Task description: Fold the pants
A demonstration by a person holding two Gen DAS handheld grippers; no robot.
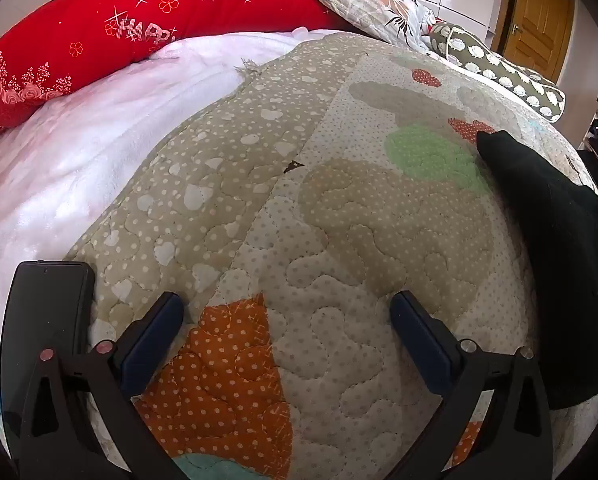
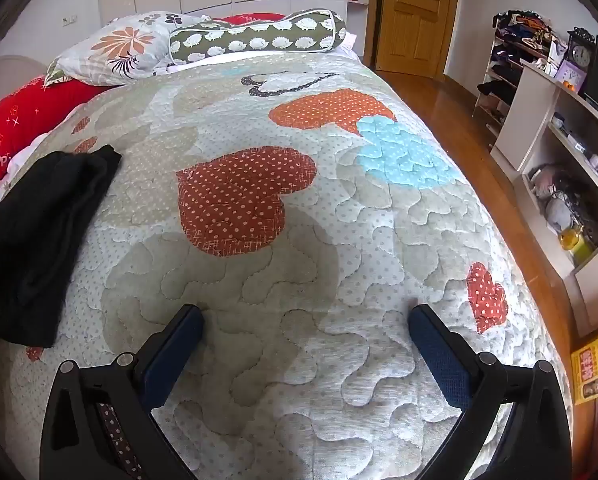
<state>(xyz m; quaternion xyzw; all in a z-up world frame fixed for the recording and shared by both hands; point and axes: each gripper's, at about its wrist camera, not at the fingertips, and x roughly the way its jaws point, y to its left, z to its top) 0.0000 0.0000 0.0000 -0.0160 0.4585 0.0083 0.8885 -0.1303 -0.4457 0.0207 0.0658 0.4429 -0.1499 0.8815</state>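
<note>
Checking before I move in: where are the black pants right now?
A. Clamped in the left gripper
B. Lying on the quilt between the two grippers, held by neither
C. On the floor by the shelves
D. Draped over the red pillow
B: the pants lie in a bundle on the quilt, at the right edge of the left view and the left edge of the right view, while the left gripper and right gripper are open with nothing between them.

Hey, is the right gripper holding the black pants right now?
No, the right gripper is open over bare quilt, and the black pants lie apart, off to its left.
</note>
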